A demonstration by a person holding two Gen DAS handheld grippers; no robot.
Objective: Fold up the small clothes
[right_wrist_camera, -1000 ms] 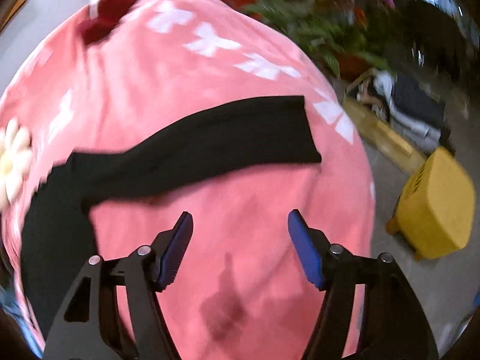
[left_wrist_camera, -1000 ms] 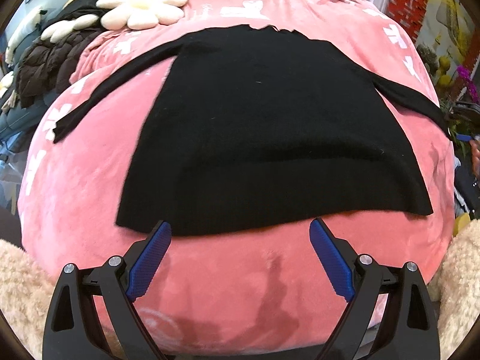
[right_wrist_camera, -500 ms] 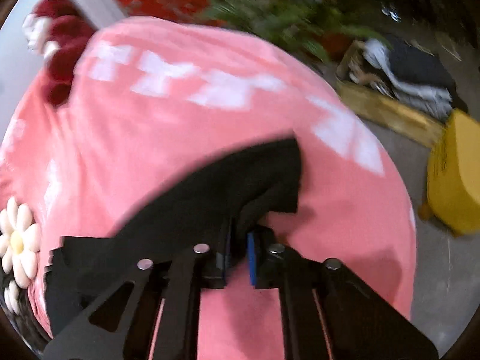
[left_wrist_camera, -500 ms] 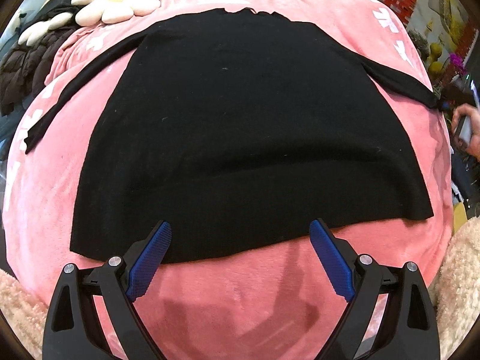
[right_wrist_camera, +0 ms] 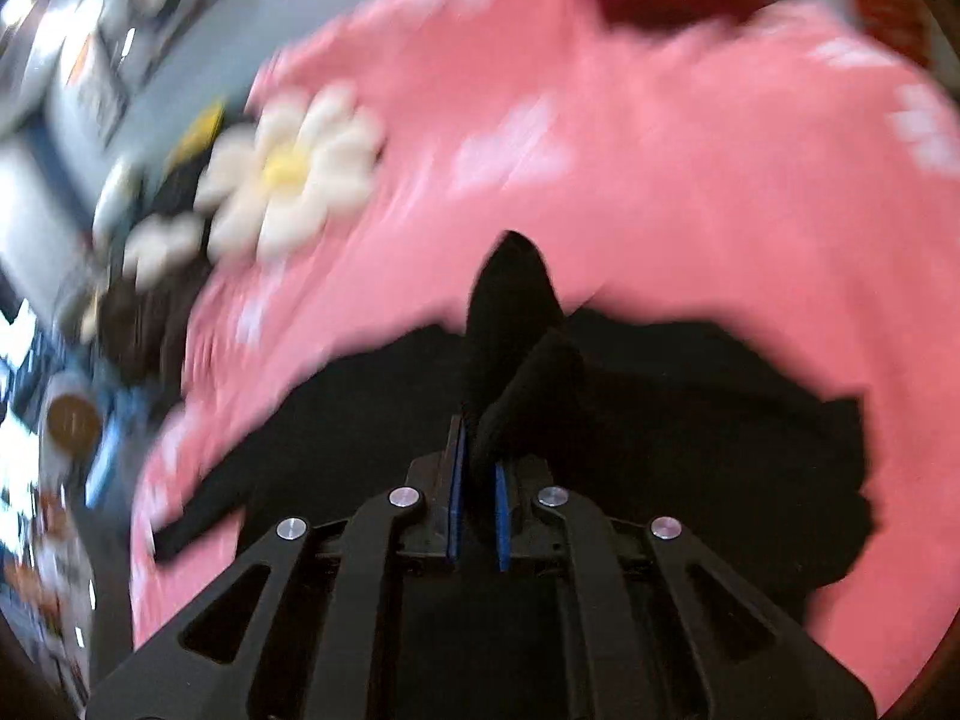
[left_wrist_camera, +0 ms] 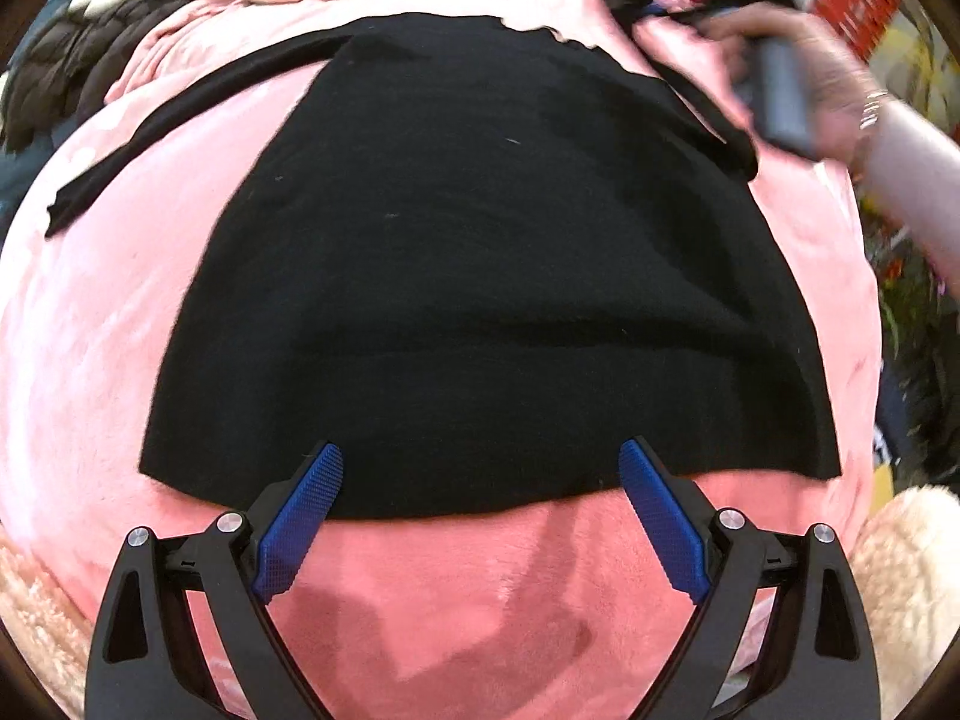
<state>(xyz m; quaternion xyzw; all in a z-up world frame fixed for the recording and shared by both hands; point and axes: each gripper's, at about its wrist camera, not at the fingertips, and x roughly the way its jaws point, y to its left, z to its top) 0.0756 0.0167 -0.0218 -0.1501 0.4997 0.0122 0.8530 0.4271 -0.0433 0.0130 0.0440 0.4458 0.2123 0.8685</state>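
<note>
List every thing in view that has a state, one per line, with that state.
black top: spread flat on the pink blanket, one sleeve lifted.
right sleeve: pinched and raised off the blanket.
left sleeve: lying stretched out flat.
right gripper: jaws opening slightly, sleeve fabric pinched between them.
left gripper: open, empty, at the top's hem.
pink blanket: spread out under the top.

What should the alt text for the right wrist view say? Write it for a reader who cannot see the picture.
Blurred view along the right tool: its blue pads are clamped on a bunched fold of a black top's sleeve, with the rest of the black top spread on a pink blanket beyond. A cream daisy-shaped cushion lies at the upper left.
</note>
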